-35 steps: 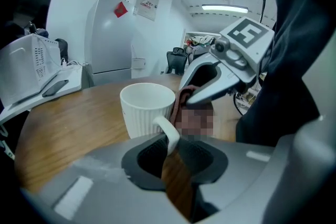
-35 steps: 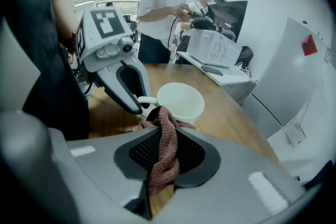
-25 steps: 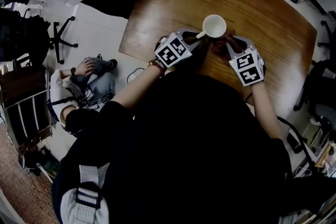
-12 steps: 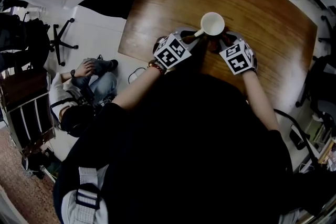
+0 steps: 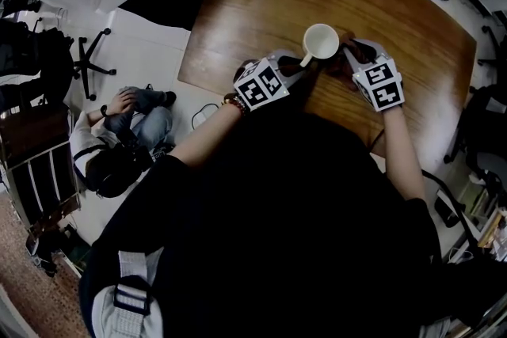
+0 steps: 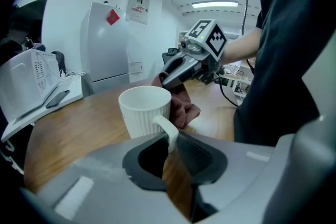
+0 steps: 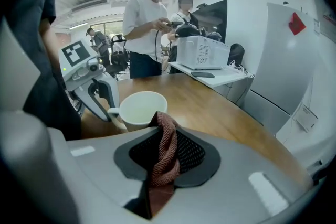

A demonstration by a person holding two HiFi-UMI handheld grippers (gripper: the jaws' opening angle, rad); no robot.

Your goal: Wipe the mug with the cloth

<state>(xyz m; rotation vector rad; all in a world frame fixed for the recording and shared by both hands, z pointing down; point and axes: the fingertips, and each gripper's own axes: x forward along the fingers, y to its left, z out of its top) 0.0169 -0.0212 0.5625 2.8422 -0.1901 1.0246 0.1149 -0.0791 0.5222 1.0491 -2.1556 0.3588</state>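
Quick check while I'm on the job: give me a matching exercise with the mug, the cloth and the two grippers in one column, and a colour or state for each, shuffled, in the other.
Column 1
1. mug
2. cloth
3. left gripper
4. right gripper

Column 2
A. reddish-brown, pinched between jaws
B. shut on the cloth
C. white, upright on the table
D. shut on the mug's handle

Pairs: 1-C, 2-A, 3-D, 4-B
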